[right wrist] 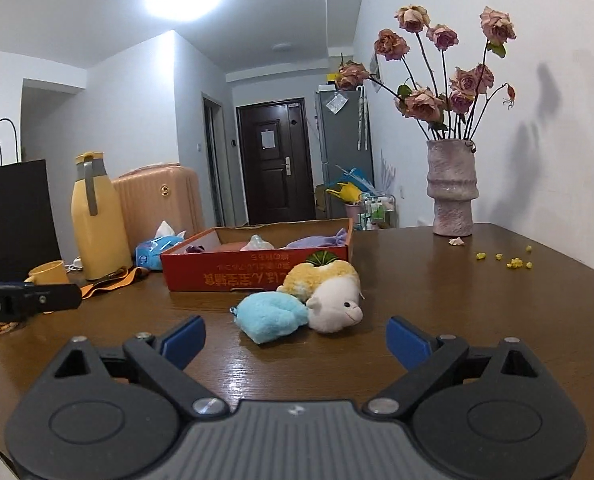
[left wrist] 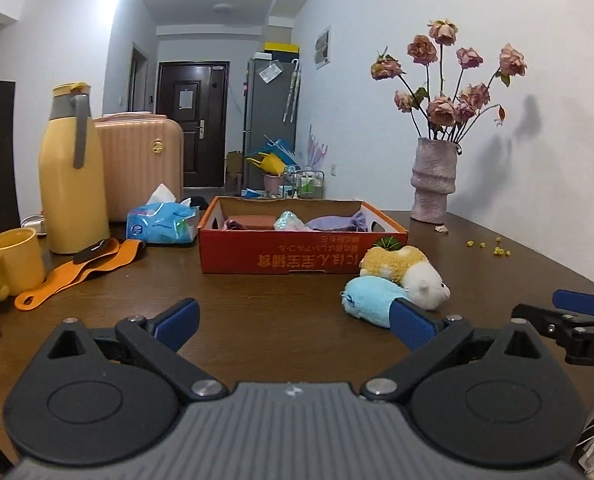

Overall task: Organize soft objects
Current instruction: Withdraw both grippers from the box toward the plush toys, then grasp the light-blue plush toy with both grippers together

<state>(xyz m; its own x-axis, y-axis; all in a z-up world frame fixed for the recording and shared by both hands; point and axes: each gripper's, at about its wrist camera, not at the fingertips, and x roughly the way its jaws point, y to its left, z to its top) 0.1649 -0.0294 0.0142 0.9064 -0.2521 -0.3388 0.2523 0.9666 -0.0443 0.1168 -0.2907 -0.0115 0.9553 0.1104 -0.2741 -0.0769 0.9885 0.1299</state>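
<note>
A light blue plush [left wrist: 371, 298] [right wrist: 271, 316] lies on the brown table, touching a yellow-and-white plush animal [left wrist: 407, 270] [right wrist: 329, 292] just behind it. Behind both stands a red cardboard box [left wrist: 297, 254] [right wrist: 233, 270] holding a purple soft item [left wrist: 337, 223] [right wrist: 317, 242] and other soft pieces. My left gripper [left wrist: 295, 326] is open, its right finger overlapping the blue plush's near edge in view. My right gripper [right wrist: 297, 340] is open and empty, a little short of the two plush toys. The right gripper [left wrist: 577, 312] shows at the left wrist view's right edge.
A yellow jug [left wrist: 71, 176], yellow mug [left wrist: 13, 266], orange strap [left wrist: 85, 266] and blue tissue pack [left wrist: 161, 224] sit at the left. A pink vase of dried roses [left wrist: 433, 184] [right wrist: 453, 192] stands at the back right, with yellow crumbs [right wrist: 513, 260] nearby.
</note>
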